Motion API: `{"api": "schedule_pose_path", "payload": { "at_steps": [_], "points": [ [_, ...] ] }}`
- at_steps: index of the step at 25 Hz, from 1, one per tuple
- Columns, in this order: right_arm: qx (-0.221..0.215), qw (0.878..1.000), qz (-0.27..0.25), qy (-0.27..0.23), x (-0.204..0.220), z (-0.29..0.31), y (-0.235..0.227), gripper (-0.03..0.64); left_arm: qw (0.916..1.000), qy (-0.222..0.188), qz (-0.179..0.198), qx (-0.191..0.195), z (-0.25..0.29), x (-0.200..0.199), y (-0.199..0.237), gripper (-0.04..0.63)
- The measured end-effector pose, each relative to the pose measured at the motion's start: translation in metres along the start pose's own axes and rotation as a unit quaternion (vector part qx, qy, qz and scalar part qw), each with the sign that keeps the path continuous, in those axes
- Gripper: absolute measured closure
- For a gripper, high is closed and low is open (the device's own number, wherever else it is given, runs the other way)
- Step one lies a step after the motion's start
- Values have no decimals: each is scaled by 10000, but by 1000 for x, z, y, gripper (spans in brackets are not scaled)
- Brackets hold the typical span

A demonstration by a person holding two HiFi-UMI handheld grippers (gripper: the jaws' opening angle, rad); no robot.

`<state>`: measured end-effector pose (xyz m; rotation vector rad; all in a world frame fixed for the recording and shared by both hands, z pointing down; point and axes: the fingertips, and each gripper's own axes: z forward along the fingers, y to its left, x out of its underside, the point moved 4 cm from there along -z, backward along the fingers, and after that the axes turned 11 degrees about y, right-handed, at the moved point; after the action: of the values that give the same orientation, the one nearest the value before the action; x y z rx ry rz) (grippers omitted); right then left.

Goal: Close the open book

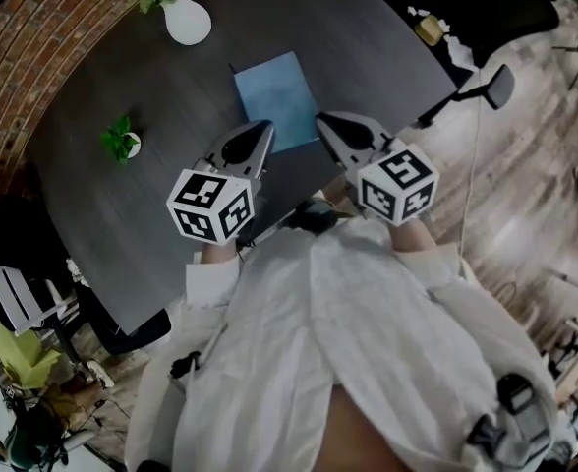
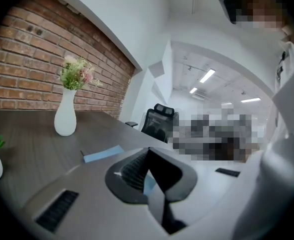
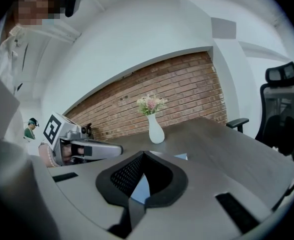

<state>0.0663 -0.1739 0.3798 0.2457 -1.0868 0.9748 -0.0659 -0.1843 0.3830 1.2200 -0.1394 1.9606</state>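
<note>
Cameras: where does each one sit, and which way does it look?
Head view: on the person's head, looking steeply down at the table, blue book, left gripper, right gripper and white sleeves.
Left gripper view: on the left gripper, looking along its shut jaws across the table to the office chair; white shirt at right.
Right gripper view: on the right gripper, looking along its shut jaws to the brick wall; left gripper at left.
Both gripper views share the vase and blue book.

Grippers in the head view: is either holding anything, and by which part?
Nothing. Left gripper and right gripper have jaws shut and empty; the blue book lies free.
</note>
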Motion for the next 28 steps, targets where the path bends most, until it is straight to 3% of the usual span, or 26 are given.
{"api": "schedule_pose_path", "payload": {
  "at_steps": [6, 19, 28],
  "points": [
    [-158, 9995, -252, -56, -16, 8, 16, 612, 9988, -255, 70, -415, -18, -3, 10, 591],
    [-436, 9970, -623, 115, -26, 28, 33, 612, 9965, 164, -168, -800, -19, 14, 19, 591],
    [-577, 9960, -588, 346, -15, 39, 33, 612, 9957, 349, -310, -801, -12, 26, 20, 591]
  ]
}}
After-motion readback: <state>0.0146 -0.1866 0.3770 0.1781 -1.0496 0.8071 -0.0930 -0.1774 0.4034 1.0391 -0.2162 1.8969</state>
